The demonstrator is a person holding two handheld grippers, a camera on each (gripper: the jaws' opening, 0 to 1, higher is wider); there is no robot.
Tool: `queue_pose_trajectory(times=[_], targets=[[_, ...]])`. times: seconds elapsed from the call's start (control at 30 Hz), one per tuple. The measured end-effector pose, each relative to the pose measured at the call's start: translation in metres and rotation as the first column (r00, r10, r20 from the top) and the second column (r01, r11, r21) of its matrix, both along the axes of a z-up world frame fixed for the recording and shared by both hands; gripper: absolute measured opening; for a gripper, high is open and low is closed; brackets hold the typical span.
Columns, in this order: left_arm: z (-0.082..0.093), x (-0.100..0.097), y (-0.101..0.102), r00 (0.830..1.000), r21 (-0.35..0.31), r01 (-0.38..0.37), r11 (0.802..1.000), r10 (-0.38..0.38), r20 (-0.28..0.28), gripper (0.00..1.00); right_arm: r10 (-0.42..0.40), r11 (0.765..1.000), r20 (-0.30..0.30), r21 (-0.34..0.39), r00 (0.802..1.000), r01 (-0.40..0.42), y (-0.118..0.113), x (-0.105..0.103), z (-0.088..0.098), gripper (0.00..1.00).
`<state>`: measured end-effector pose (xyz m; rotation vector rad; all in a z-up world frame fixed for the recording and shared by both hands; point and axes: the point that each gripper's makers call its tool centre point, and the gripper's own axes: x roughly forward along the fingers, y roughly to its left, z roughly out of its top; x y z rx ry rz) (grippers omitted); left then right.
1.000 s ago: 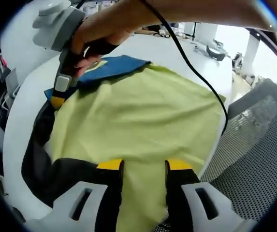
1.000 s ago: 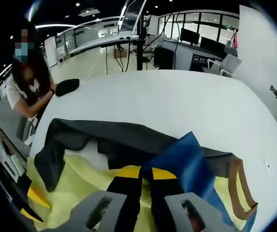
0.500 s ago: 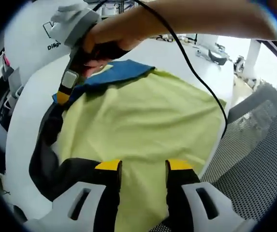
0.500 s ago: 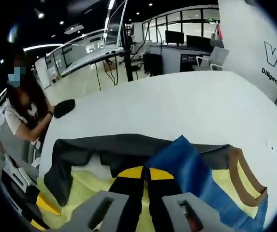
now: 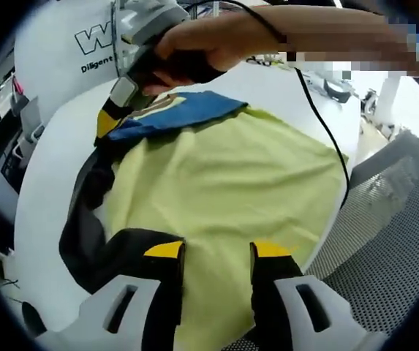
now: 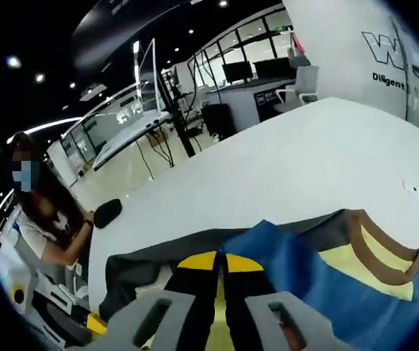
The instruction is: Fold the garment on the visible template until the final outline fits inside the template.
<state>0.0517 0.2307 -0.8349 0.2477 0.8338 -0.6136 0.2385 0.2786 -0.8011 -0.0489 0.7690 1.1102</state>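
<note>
A yellow garment (image 5: 224, 183) with a blue shoulder part (image 5: 176, 113) and dark grey sleeves (image 5: 85, 219) lies spread on the white table (image 5: 52, 168). My left gripper (image 5: 218, 252) hangs over the near hem, its jaws apart, with yellow cloth showing between them. At the far end a hand holds my right gripper (image 5: 108, 123), which is pinching the garment's blue edge. In the right gripper view my right gripper (image 6: 220, 259) is shut where the blue cloth (image 6: 319, 281) meets the dark sleeve (image 6: 151, 259). The brown collar (image 6: 384, 252) lies to the right.
A grey mesh chair (image 5: 388, 219) stands at the table's near right edge. A black cable (image 5: 319, 121) trails over the garment's right side. A seated person (image 6: 44, 219) and a small black object (image 6: 107, 213) are at the table's far end, with desks and monitors (image 6: 253, 73) behind.
My right gripper has risen and moved away with the blue edge held in it, and its view has tilted up. The left gripper has stayed over the near hem.
</note>
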Motion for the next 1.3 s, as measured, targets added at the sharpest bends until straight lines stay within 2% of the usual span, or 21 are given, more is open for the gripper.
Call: queue_pose_trajectory(times=[0.1,0.23,0.37,0.6,1.3], targets=[[0.003,0.002,0.005,1.000,-0.001,-0.014,1.000,0.014,0.006,0.33,-0.038,0.999,-0.043,0.024,0.998,0.039,0.001,0.000,0.001,0.00],[0.003,0.003,0.008,1.000,0.000,-0.020,1.000,0.020,0.007,0.33,-0.044,0.998,-0.055,0.032,0.997,0.046,0.002,-0.001,0.002,0.00],[0.005,0.005,0.016,0.999,0.005,-0.037,0.999,0.037,0.012,0.33,-0.049,0.999,-0.081,0.003,0.996,0.049,0.004,-0.005,-0.010,0.00],[0.006,0.006,0.020,0.999,0.001,-0.048,0.999,0.048,0.015,0.33,-0.027,0.999,-0.081,-0.037,0.996,0.024,0.009,-0.010,-0.020,0.00],[0.003,0.003,0.027,0.999,0.005,-0.039,0.999,0.039,-0.006,0.34,-0.023,0.995,-0.112,-0.097,0.993,0.012,0.011,-0.016,-0.042,0.00]])
